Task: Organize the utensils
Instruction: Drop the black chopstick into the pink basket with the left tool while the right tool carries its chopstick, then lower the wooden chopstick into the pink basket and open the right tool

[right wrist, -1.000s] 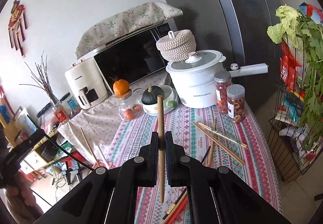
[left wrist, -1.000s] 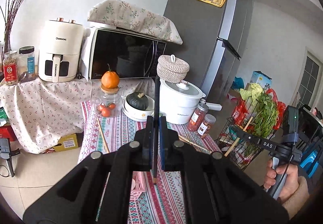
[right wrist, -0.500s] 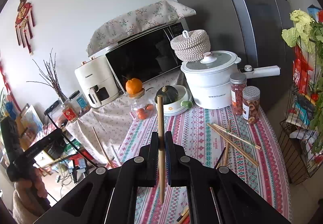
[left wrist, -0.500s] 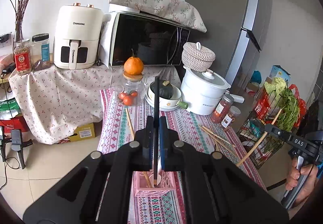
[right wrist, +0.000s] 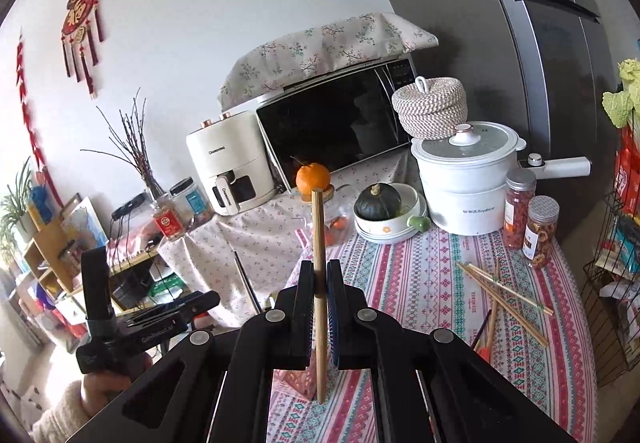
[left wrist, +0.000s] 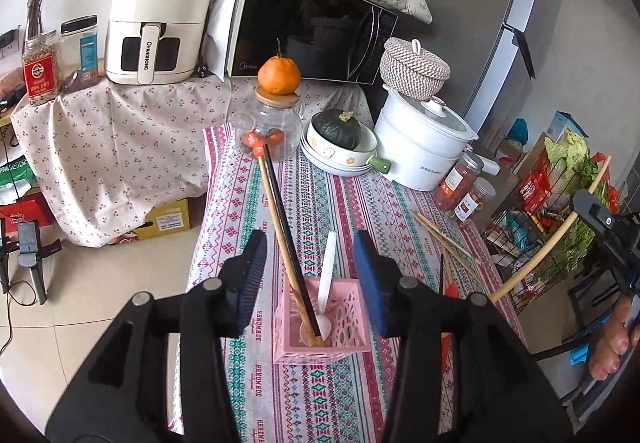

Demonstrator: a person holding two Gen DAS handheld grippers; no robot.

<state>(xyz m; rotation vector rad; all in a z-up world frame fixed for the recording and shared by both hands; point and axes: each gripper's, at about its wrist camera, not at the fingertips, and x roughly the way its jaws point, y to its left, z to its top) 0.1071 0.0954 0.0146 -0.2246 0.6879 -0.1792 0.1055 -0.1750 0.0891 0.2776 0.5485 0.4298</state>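
A pink lattice holder [left wrist: 320, 319] stands on the striped tablecloth. In it lean a black chopstick [left wrist: 286, 231], a wooden chopstick [left wrist: 276, 221] and a white spoon [left wrist: 327, 275]. My left gripper [left wrist: 308, 275] is open just above the holder, its pads apart on either side. My right gripper [right wrist: 320, 279] is shut on a wooden chopstick [right wrist: 319, 243] held upright; it also shows at the right of the left wrist view [left wrist: 552, 235]. A corner of the holder [right wrist: 296, 379] shows below the right gripper. Several loose chopsticks [right wrist: 500, 291] lie on the table's right side.
At the back of the table stand a glass jar with an orange on top [left wrist: 276, 123], a bowl stack with a squash [left wrist: 340, 147], a white pot [left wrist: 424, 147] and two spice jars [left wrist: 464, 187]. A wire vegetable rack [left wrist: 560, 203] stands right of the table.
My left gripper has opened and let go of the black chopstick, which now leans in the pink holder. The left gripper came down closer to the holder. The right gripper still holds its chopstick.
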